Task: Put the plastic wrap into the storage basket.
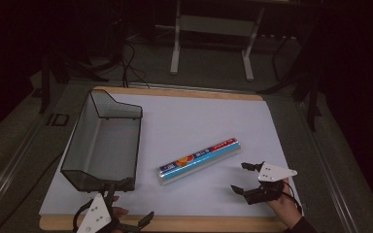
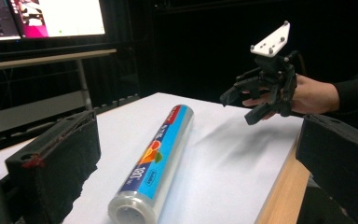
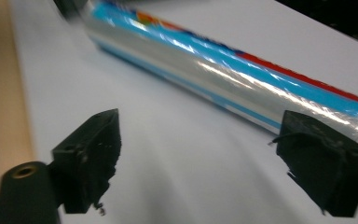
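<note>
A roll of clear wrap point(image 1: 200, 161) with a blue and red label lies slantwise on the white sheet, right of a black mesh basket point(image 1: 104, 141). My right gripper point(image 1: 239, 177) hovers just right of the roll's near half, jaws open and empty. In the right gripper view its jaws point(image 3: 203, 130) stand wide apart, with the roll point(image 3: 223, 79) lying across just beyond them. My left gripper point(image 1: 130, 201) sits at the board's front edge, below the basket, open and empty. In the left gripper view the roll point(image 2: 156, 163) lies ahead between the open jaws, and the right gripper point(image 2: 237, 108) hangs above the sheet behind it.
The white sheet covers a wooden board point(image 1: 184, 92) whose edge shows at the back and front. The basket stands empty at the left. A metal stand point(image 1: 213, 43) rises behind the table. Lit monitors point(image 2: 42, 18) glow in the left gripper view.
</note>
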